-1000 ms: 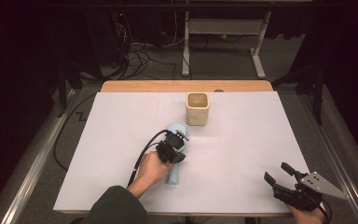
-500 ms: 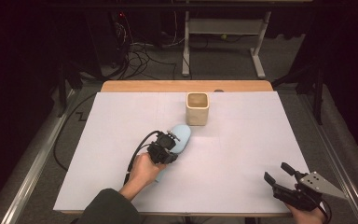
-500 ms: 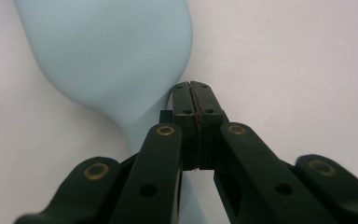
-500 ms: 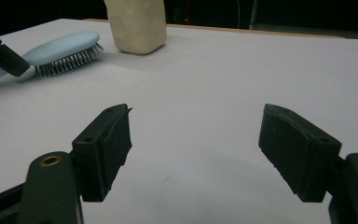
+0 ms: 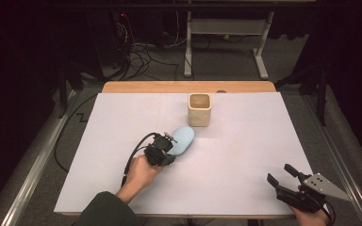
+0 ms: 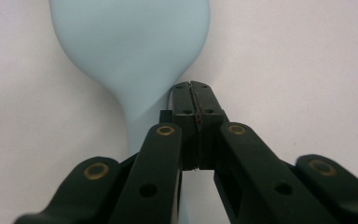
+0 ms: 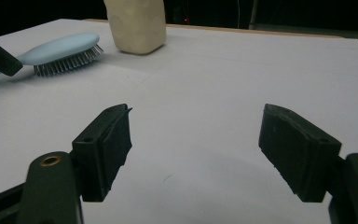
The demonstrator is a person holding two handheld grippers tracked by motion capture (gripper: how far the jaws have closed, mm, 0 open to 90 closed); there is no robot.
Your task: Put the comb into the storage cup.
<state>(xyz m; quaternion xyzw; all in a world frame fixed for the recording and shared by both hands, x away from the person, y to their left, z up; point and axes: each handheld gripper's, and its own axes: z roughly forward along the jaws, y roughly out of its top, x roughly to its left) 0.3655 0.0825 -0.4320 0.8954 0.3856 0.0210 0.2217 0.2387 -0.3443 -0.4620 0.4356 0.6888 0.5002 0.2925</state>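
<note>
A light blue hairbrush (image 5: pixel 184 139) lies bristles down on the white table sheet (image 5: pixel 250 150), its head pointing toward the cup. My left gripper (image 5: pixel 168 141) sits over the brush's handle, held by a hand. In the left gripper view its jaws (image 6: pixel 191 88) are pressed together with nothing between them, and the hairbrush (image 6: pixel 130 46) handle passes just left of and under them. My right gripper (image 5: pixel 279 173) rests open near the table's front right corner. In the right gripper view its pads (image 7: pixel 107 144) are wide apart over bare sheet, with the hairbrush (image 7: pixel 60 49) far off to the left.
A cream square cup (image 5: pixel 200 109) stands upright at the back middle, just beyond the brush head; the cup (image 7: pixel 135 23) is also in the right gripper view. A black cable (image 5: pixel 136 155) trails from the left gripper. The wooden table edge (image 5: pixel 188 86) runs along the back.
The brush has swung from pointing straight away to angling right toward the cup, and its head sits farther back. My left hand shifted left and back. The right gripper stayed still.
</note>
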